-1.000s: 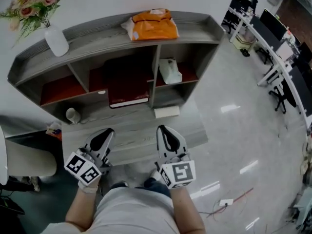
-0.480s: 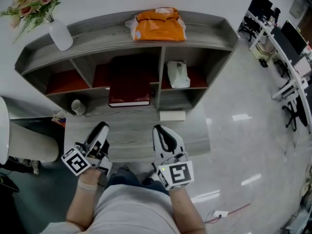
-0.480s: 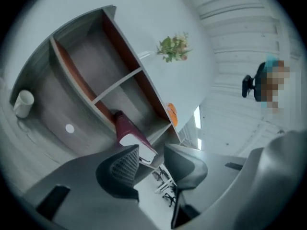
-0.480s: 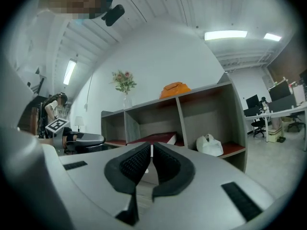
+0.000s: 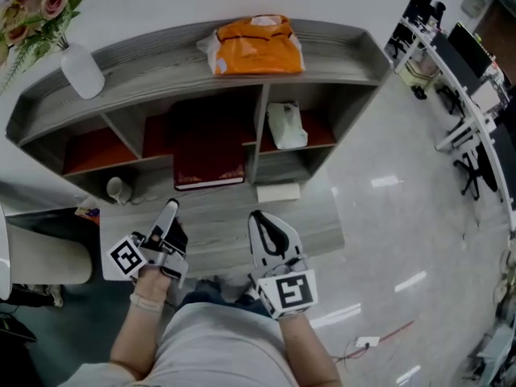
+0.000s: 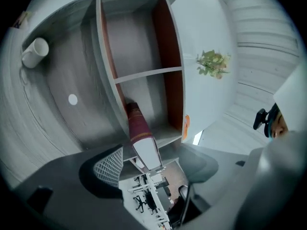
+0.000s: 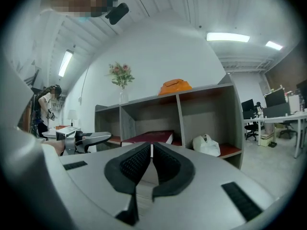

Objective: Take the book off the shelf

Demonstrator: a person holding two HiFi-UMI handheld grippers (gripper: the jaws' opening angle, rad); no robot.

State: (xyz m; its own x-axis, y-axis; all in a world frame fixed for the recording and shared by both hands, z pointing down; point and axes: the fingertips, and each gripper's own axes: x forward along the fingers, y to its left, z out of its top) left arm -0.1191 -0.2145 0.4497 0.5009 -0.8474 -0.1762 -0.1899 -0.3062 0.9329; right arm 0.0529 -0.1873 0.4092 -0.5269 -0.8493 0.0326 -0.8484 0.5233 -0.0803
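A dark red book (image 5: 208, 147) lies flat in the middle compartment of the grey shelf (image 5: 318, 39), its pages facing me. My left gripper (image 5: 168, 213) is rolled on its side over the low ledge, just short of the book. In the left gripper view the book (image 6: 139, 128) shows ahead between the spread jaws of the left gripper (image 6: 153, 169), which have just been opening and hold nothing. To the right, my right gripper (image 5: 260, 221) is level and shut on nothing. Past the touching pads of the right gripper (image 7: 151, 159) the book (image 7: 149, 137) shows again.
An orange bag (image 5: 251, 43) and a white vase of flowers (image 5: 79, 67) stand on the shelf top. A white bag (image 5: 286, 125) fills the right compartment. A white cup (image 5: 118, 189) and a small white box (image 5: 278, 192) rest on the ledge. Office desks (image 5: 463, 63) stand at the far right.
My left gripper has rolled onto its side, moved toward the shelf, and its jaws have opened. The right gripper has stayed shut and shifted only slightly.
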